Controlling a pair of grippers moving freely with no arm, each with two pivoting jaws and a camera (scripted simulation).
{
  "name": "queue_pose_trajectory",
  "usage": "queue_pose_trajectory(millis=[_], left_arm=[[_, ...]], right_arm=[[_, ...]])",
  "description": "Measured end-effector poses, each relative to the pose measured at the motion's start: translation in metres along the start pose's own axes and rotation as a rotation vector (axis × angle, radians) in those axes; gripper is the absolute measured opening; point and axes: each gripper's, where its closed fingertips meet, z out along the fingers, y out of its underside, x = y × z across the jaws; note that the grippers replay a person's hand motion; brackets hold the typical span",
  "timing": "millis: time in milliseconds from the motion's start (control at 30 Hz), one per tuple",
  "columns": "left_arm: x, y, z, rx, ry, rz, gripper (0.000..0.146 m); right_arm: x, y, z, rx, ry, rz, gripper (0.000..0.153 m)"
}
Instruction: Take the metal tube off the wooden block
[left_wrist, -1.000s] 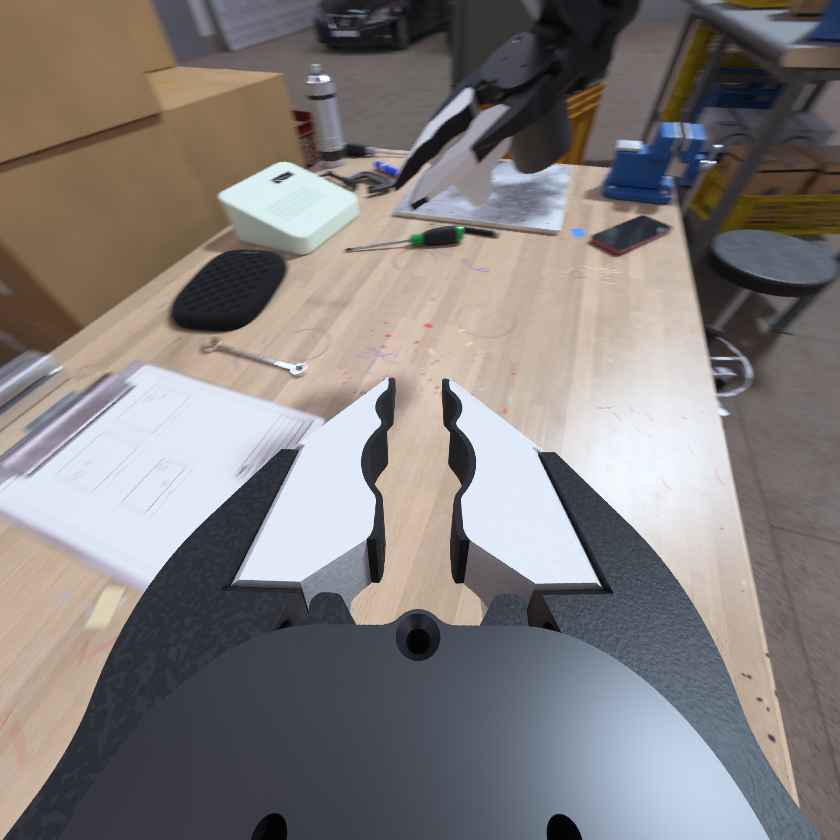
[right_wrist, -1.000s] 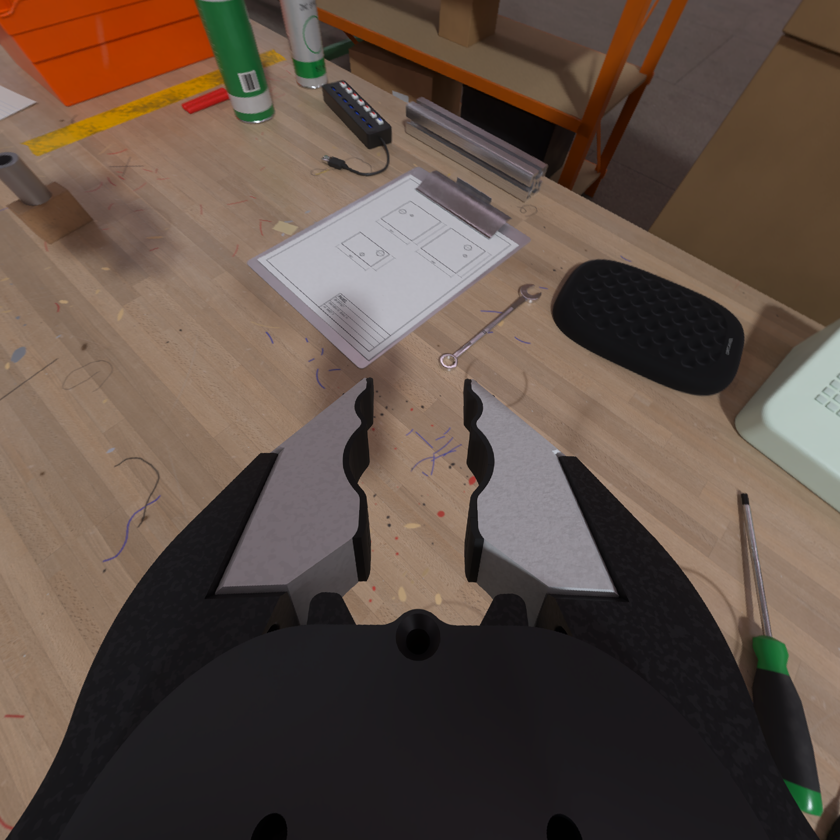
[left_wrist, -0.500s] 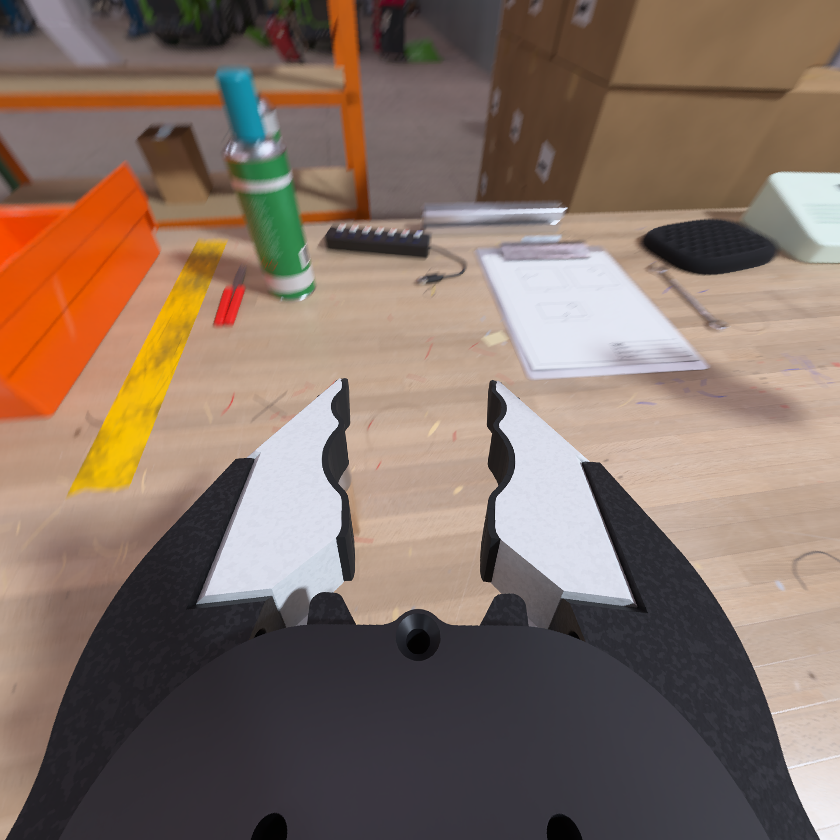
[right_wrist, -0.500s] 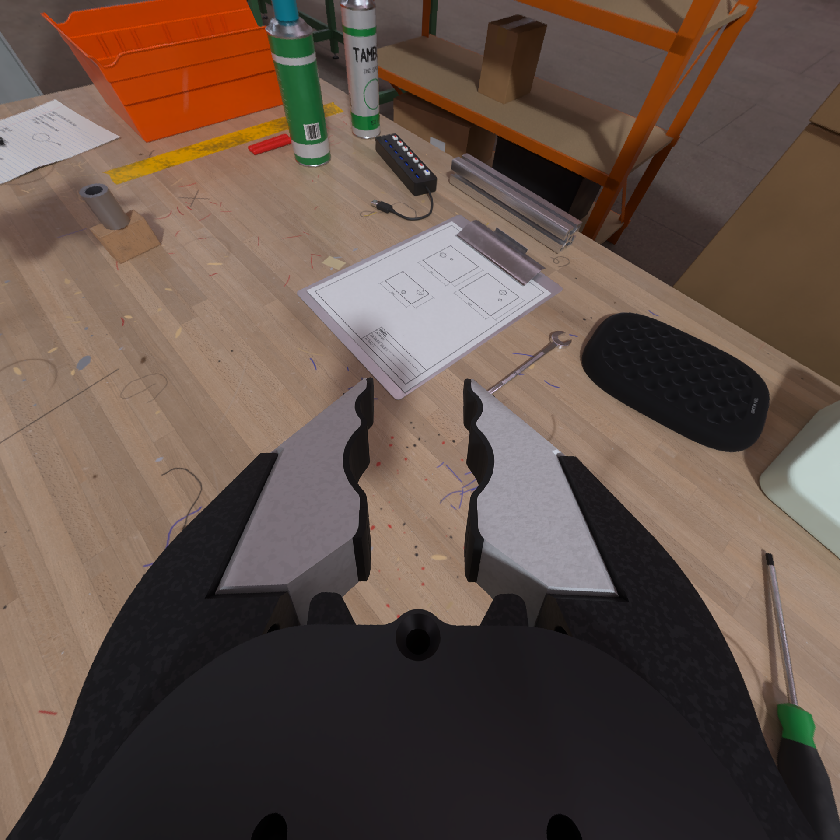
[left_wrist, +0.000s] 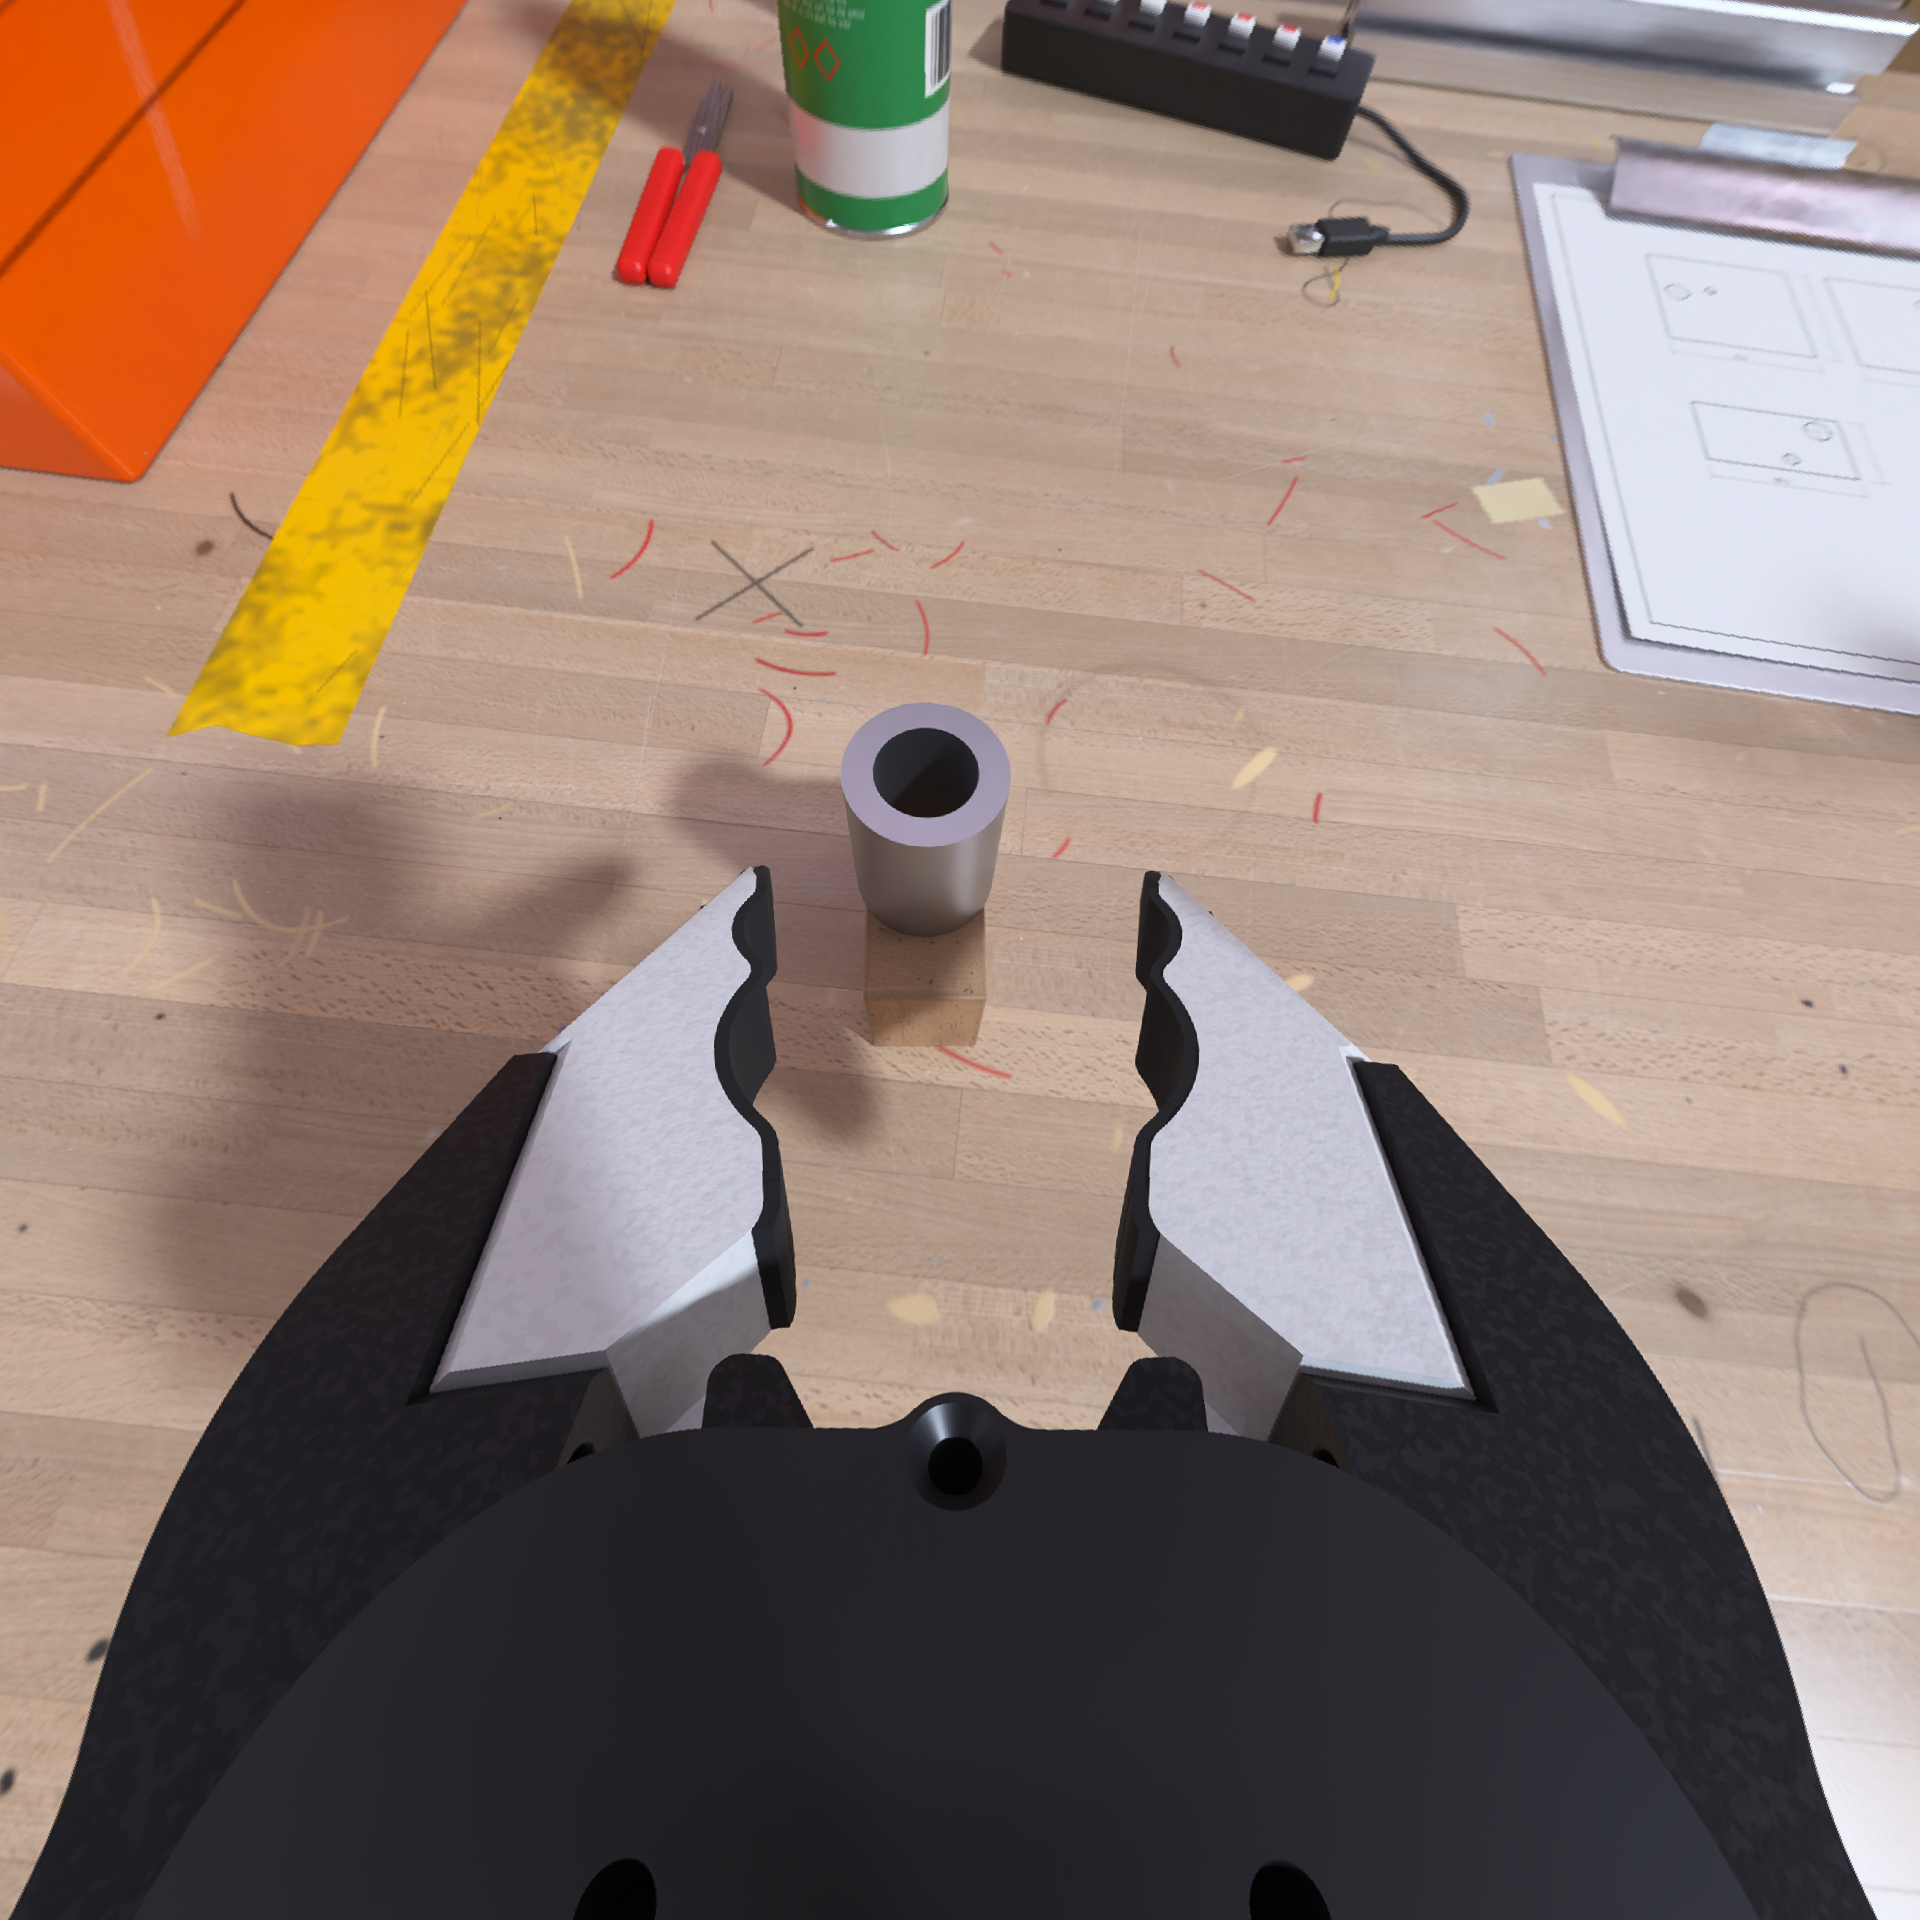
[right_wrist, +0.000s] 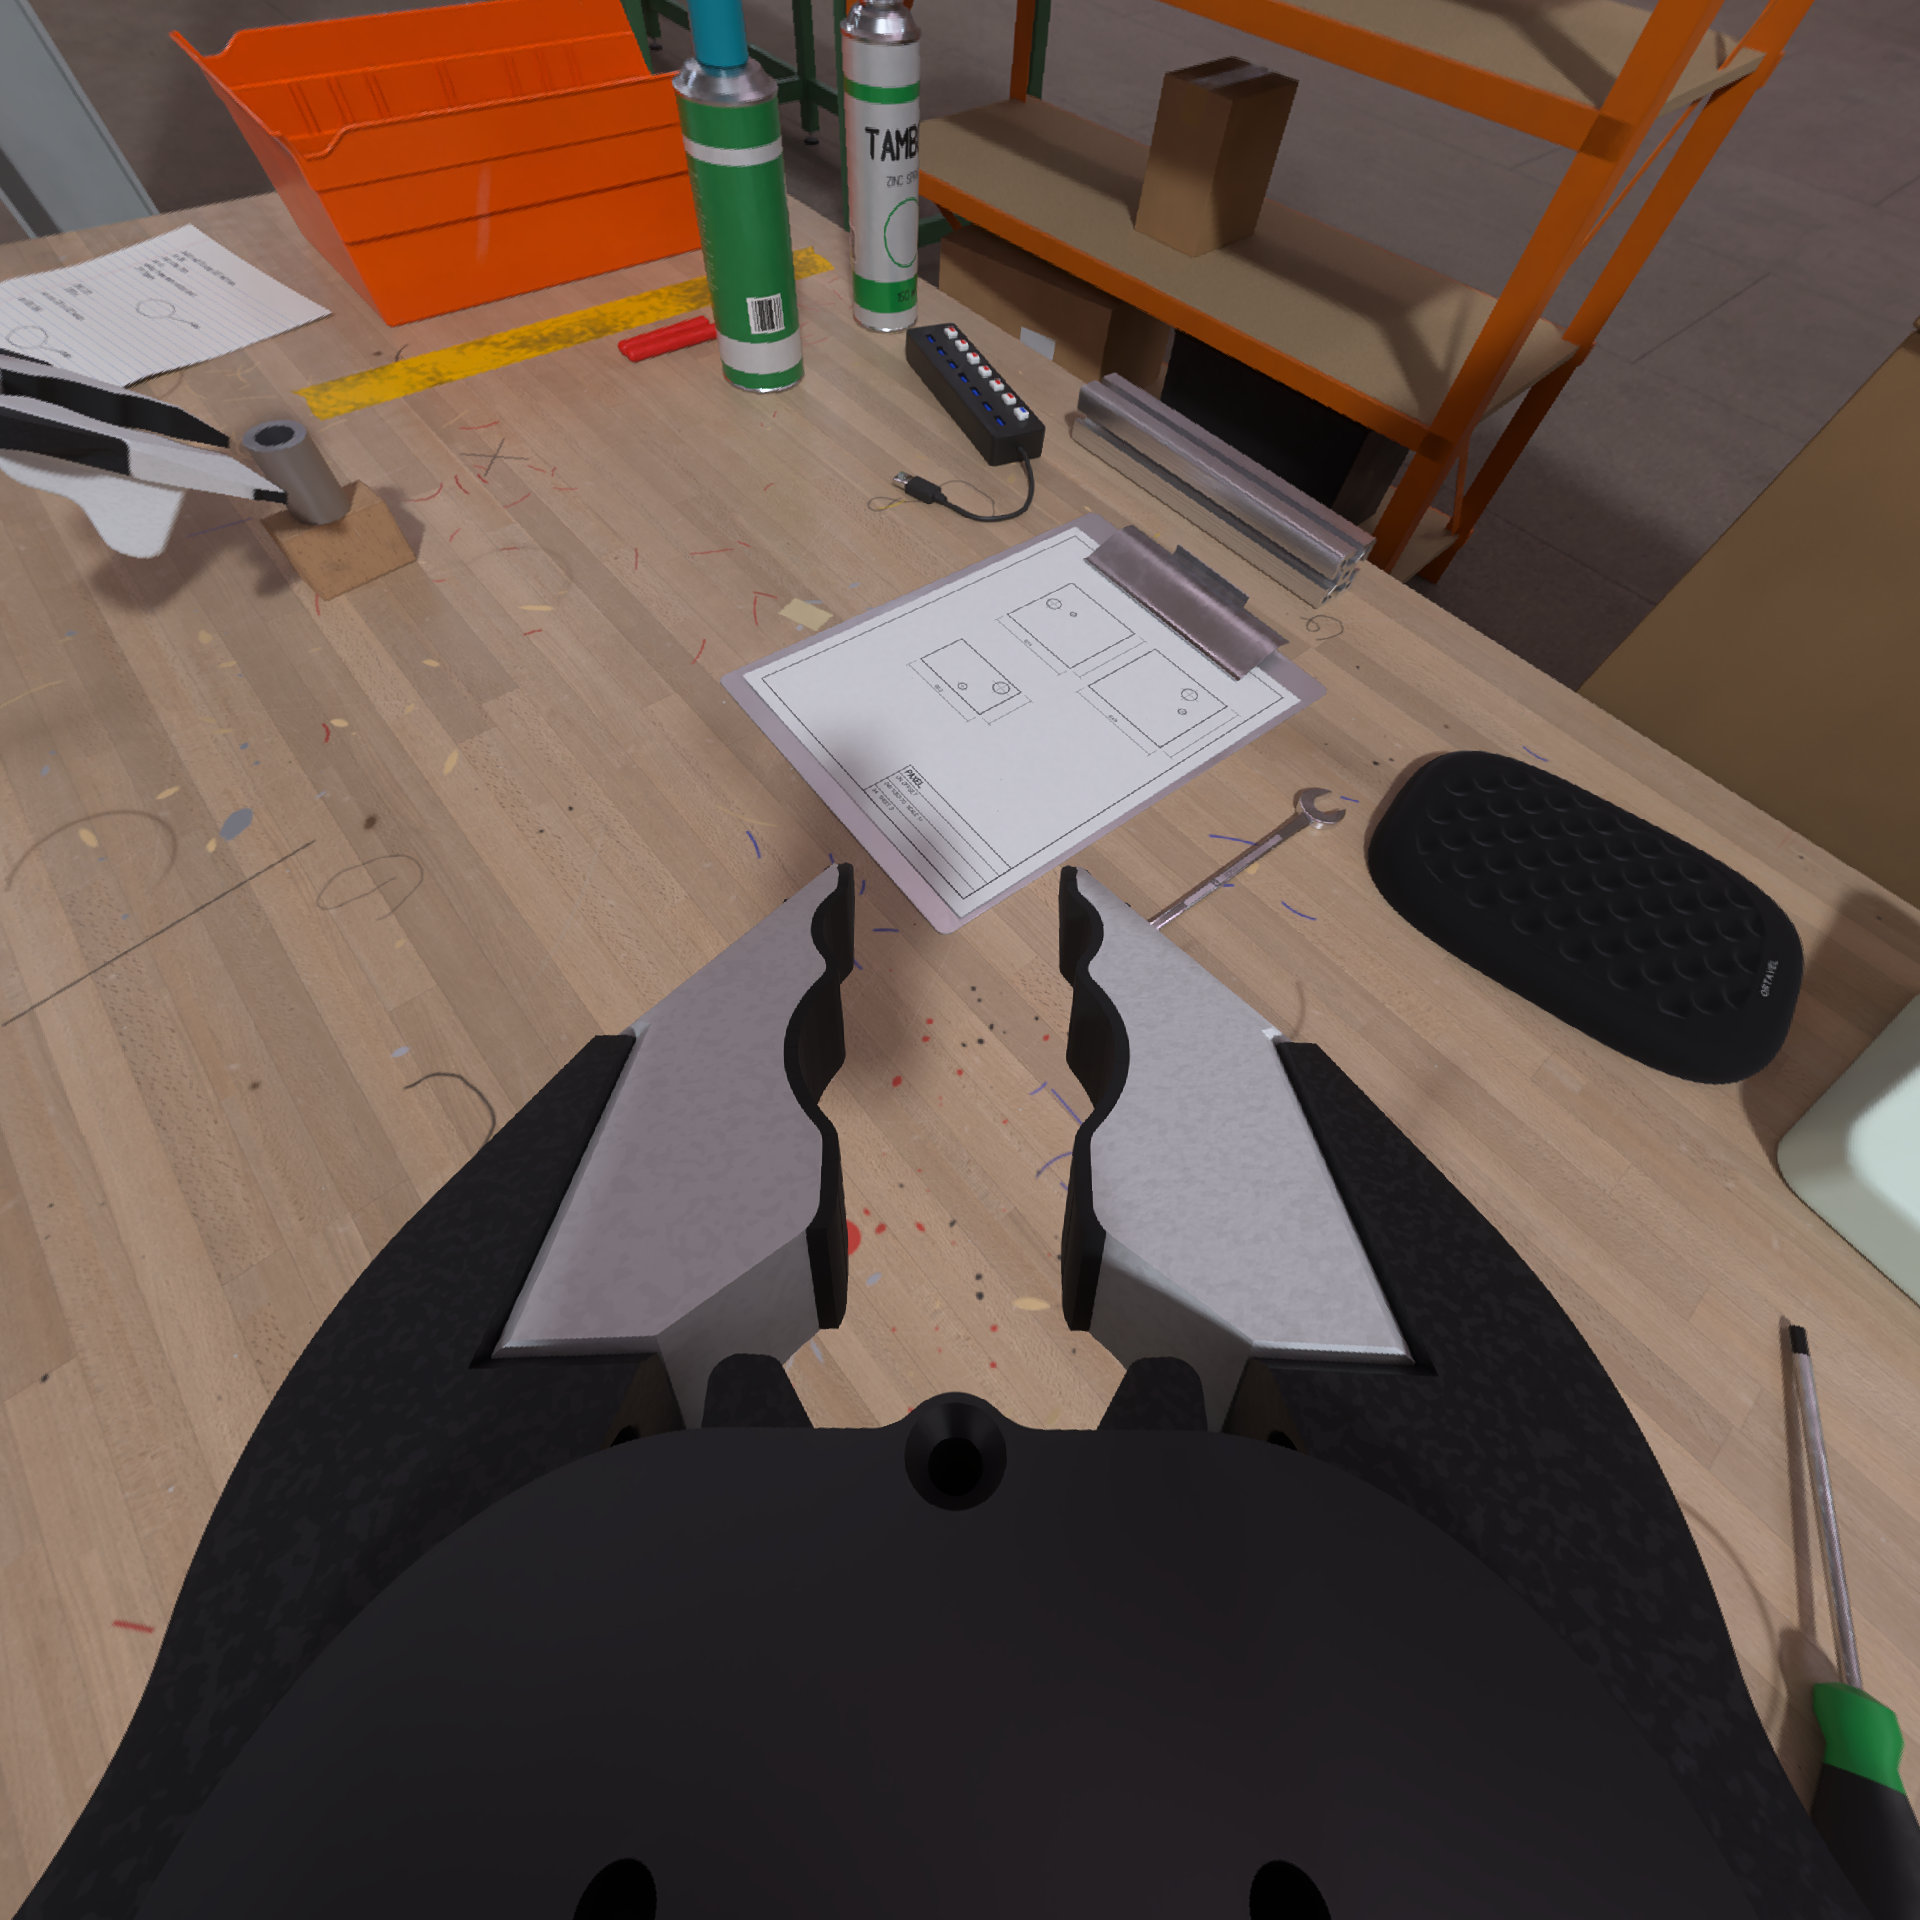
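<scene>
A short grey metal tube (left_wrist: 923, 847) stands upright on a small wooden block (left_wrist: 923, 992) on the workbench. My left gripper (left_wrist: 954, 883) is open, its fingertips on either side of the tube's lower part and apart from it. In the right wrist view the tube (right_wrist: 296, 470) and block (right_wrist: 348, 542) sit at the far left, with the left gripper's fingers (right_wrist: 125, 457) reaching them. My right gripper (right_wrist: 956, 883) is open and empty above the bench, in front of a clipboard.
An orange bin (left_wrist: 125, 208), yellow tape strip (left_wrist: 416, 384), red-handled pliers (left_wrist: 670, 197), green spray can (left_wrist: 868, 114) and black power strip (left_wrist: 1184, 62) lie beyond the tube. The clipboard (right_wrist: 1023, 717), wrench (right_wrist: 1247, 857), black pad (right_wrist: 1579, 914) and screwdriver (right_wrist: 1844, 1662) lie near the right gripper.
My left gripper has swung round and come down to the tube and block, its jaws opening wider. My right gripper has drawn back and up, its jaws unchanged.
</scene>
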Motion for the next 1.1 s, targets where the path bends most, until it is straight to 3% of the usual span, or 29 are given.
queue_pose_trajectory(millis=[267, 533, 700, 867, 1100], left_arm=[[-0.005, 0.0, 0.021, -0.065, -0.021, -0.029, 0.066], [-0.007, -0.004, 0.026, -0.089, -0.025, -0.018, 0.035], [-0.007, -0.005, 0.024, -0.081, -0.007, 0.001, 0.035], [0.007, -0.019, -0.002, -0.028, 0.089, 0.048, 0.035], [0.069, -0.056, -0.08, 0.078, 0.352, 0.211, 0.035]], right_arm=[[-0.004, 0.0, 0.003, -0.006, -0.008, -0.01, 0.039], [-0.005, -0.003, 0.001, -0.001, -0.006, -0.014, 0.039], [-0.009, -0.006, 0.0, 0.008, -0.012, -0.025, 0.039], [-0.028, -0.02, -0.005, 0.045, -0.047, -0.085, 0.04], [-0.095, -0.048, -0.006, 0.141, -0.241, -0.201, 0.043]])
